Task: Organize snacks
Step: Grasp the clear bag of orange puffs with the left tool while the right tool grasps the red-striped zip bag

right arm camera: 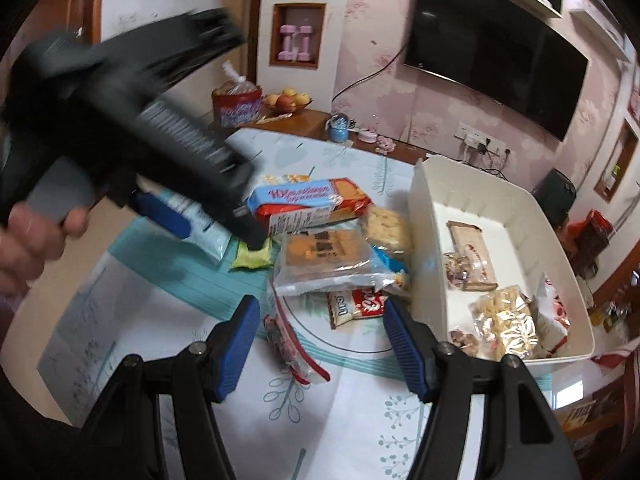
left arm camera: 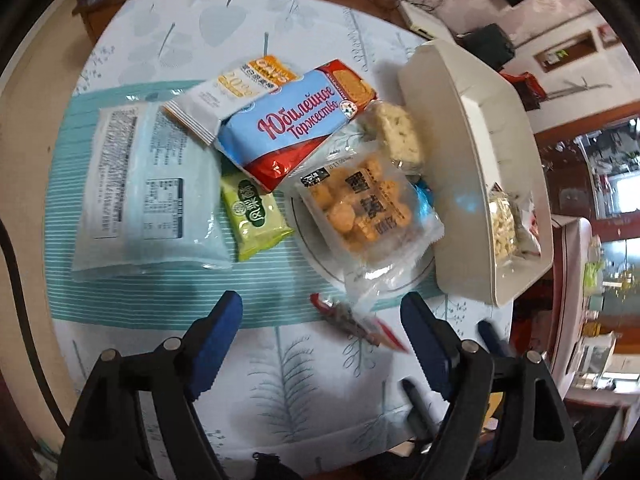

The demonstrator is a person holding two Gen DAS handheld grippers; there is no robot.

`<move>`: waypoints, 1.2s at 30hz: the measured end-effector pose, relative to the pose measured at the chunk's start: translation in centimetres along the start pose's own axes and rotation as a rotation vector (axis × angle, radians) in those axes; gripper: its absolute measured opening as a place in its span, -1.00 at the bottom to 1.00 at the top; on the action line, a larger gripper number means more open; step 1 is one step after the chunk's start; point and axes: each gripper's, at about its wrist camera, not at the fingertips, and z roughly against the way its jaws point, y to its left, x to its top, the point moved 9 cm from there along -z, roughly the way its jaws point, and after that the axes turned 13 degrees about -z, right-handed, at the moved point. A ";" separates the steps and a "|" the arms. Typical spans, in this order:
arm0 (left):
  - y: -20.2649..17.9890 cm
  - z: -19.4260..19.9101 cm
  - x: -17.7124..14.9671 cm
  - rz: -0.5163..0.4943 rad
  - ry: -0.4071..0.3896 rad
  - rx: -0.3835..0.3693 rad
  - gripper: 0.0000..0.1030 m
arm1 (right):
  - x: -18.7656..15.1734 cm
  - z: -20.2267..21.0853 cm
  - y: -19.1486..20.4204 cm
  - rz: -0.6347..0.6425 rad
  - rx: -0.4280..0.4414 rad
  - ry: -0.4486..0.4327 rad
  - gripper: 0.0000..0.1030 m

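Snacks (left arm camera: 304, 120) lie beyond the left hand-held gripper (left arm camera: 320, 336), jaws apart, seemingly touching nothing.

Ahead of our left gripper (left arm camera: 320, 344) the snacks lie heaped on the counter (left arm camera: 304, 384). Nearest, just before its fingertips, lies a small twisted packet (left arm camera: 356, 322). Beyond that a bag of puffs (left arm camera: 366, 204) rests on a plate (left arm camera: 316, 248), with the biscuit pack (left arm camera: 298, 124) behind it and a large flat bag (left arm camera: 148, 188) to the left. To the right stands the bin (left arm camera: 468, 152). From our right gripper (right arm camera: 320, 340), the bin (right arm camera: 430, 216) is ahead to the right with several packets in it.
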 end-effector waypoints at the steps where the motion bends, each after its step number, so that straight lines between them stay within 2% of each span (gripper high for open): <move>1: 0.0 -0.3 0.3 0.015 0.009 -0.004 0.56 | -0.4 -0.5 0.0 0.010 0.004 0.008 0.25; 7: -0.7 -2.0 1.9 0.123 0.098 -0.023 0.57 | -2.0 -2.5 0.2 0.112 0.008 0.029 0.25; 11: -1.2 -2.8 3.3 0.205 0.145 -0.040 0.65 | -3.0 -3.5 0.3 0.148 0.069 0.054 0.25; 16: -1.9 -4.1 5.2 0.257 0.174 -0.017 0.68 | -4.1 -4.5 0.9 0.188 0.141 0.092 0.25; 21: -2.6 -5.9 6.2 0.315 0.230 -0.027 0.81 | -4.6 -5.7 0.6 0.163 0.188 0.137 0.25; 24: -2.7 -6.5 6.8 0.352 0.229 -0.030 0.93 | -4.9 -6.3 0.6 0.180 0.230 0.158 0.23; 31: -2.4 -7.9 8.1 0.380 0.249 -0.014 0.97 | -5.5 -7.1 0.3 0.212 0.277 0.190 -0.05; 36: -2.4 -9.0 8.4 0.383 0.268 0.036 0.97 | -5.7 -7.3 0.5 0.201 0.315 0.205 -0.27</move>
